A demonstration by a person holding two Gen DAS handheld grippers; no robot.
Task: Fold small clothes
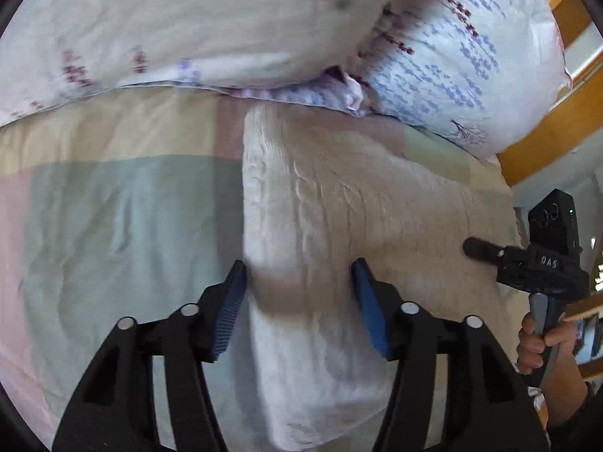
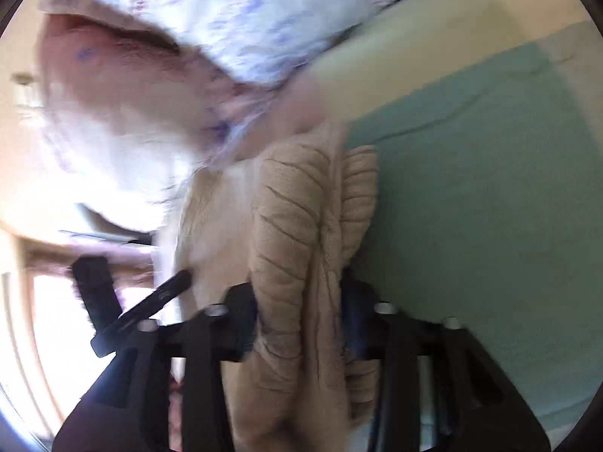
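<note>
A cream, ribbed knitted garment (image 1: pixel 339 203) is laid on a pastel patchwork bedsheet (image 1: pixel 124 207), below a floral pillow (image 1: pixel 452 56). The left gripper (image 1: pixel 299 282) is held wide apart astride its folded edge, nothing clamped. The right gripper (image 2: pixel 301 320) is closed on bunched fabric.

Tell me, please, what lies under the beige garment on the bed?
The garment rests on a patchwork bedspread; green, pink and cream patches show around it. What is directly beneath is covered. A floral pillow lies behind it.
</note>
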